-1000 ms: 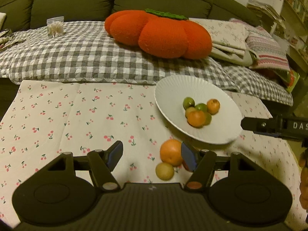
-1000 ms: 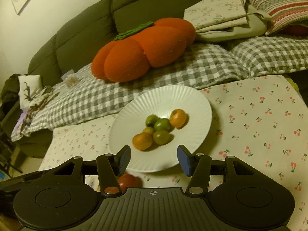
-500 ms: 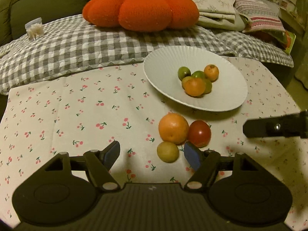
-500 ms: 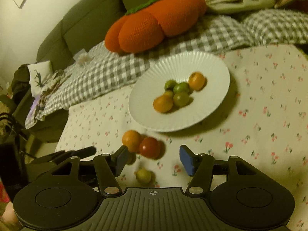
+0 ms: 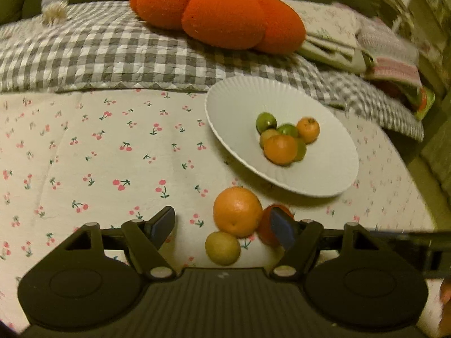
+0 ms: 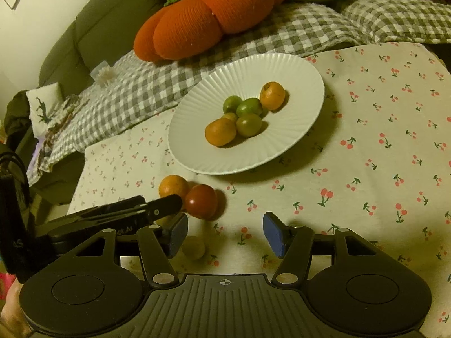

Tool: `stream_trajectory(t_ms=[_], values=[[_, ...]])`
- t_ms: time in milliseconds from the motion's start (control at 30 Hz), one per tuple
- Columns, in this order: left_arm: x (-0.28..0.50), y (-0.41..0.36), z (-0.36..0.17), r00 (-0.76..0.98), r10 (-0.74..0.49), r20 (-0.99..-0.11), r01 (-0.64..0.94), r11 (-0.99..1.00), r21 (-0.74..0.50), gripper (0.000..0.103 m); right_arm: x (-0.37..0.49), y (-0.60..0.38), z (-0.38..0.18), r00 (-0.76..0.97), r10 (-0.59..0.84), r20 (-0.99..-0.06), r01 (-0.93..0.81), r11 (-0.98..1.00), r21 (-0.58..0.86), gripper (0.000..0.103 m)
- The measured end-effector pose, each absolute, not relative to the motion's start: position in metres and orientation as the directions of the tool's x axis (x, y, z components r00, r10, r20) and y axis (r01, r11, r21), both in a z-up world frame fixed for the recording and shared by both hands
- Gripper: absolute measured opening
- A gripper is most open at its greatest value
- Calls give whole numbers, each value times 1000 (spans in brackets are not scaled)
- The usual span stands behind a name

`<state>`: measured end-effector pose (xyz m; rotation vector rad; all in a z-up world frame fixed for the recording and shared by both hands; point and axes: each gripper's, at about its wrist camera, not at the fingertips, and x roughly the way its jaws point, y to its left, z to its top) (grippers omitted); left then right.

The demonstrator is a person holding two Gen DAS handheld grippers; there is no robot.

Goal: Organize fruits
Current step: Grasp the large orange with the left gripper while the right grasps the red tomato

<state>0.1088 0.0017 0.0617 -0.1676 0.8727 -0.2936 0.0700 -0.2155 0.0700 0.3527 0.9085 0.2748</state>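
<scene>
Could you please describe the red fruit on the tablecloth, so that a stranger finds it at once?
Find the white ribbed plate on the cherry-print tablecloth. Just off its near rim, three loose fruits cluster on the cloth. The red fruit touches the big orange; it is the only dark red, glossy one, unlike the small yellow fruit.

The cherry-print cloth on the desk (image 5: 84, 155) lies bare across its whole left half, and again right of the white ribbed plate (image 6: 197, 152). Near the plate's edge, a large orange (image 5: 237, 211), a red tomato (image 6: 201, 201) and a small yellow-green fruit (image 5: 222, 248) cluster touching. The far side is blocked by a grey checked blanket (image 5: 98, 56) carrying an orange pumpkin-shaped cushion (image 5: 220, 14).
</scene>
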Motion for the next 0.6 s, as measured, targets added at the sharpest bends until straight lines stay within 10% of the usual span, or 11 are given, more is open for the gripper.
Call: stream_trajectory(t_ms=[600], values=[[117, 7, 49, 619, -391, -681, 110, 902, -418, 38, 77, -197, 57, 613, 327, -720, -151, 942, 300, 59]])
